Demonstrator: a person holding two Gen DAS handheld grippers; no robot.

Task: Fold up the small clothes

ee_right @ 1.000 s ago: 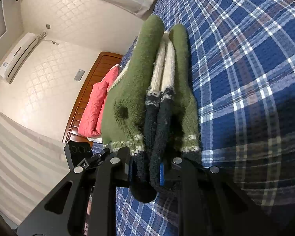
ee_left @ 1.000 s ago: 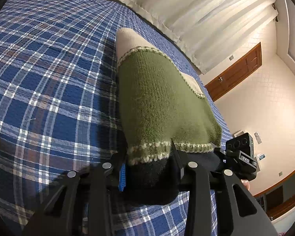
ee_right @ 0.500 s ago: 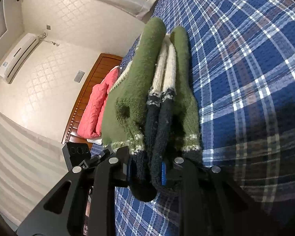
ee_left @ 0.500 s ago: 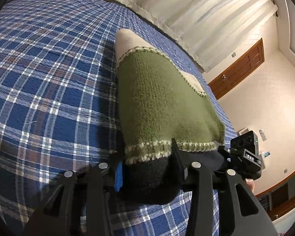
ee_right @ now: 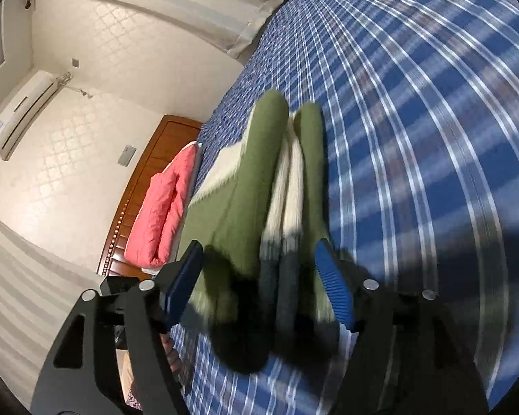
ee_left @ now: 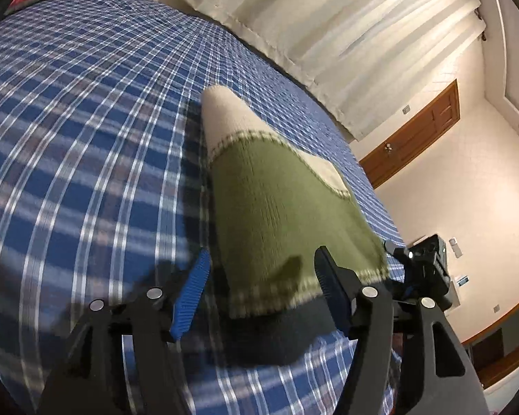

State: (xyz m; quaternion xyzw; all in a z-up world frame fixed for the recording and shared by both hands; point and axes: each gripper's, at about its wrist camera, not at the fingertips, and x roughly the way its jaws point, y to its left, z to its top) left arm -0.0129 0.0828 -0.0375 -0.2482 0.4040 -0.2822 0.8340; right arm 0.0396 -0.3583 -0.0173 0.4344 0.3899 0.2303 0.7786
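Observation:
A small knitted sweater (ee_left: 276, 207), olive green with cream parts and a dark hem, lies folded in layers on the blue plaid bed cover (ee_left: 86, 138). My left gripper (ee_left: 263, 290) is open, its blue pads apart on either side of the sweater's hem end. In the right wrist view the sweater (ee_right: 259, 200) shows as stacked folded layers seen edge-on. My right gripper (ee_right: 259, 283) is open too, with its pads standing off both sides of the folded stack. The image is blurred by motion.
A pink folded quilt (ee_right: 162, 214) lies by the wooden headboard (ee_right: 135, 200). White curtains (ee_left: 328, 27) hang beyond the bed's far edge. A brown door (ee_left: 418, 138) is in the far wall. The other gripper's camera block (ee_left: 429, 259) sits right of the sweater.
Both grippers have opened and let go of the sweater's dark hem. The folded sweater now rests on the bed cover, and both grippers have drawn back a little.

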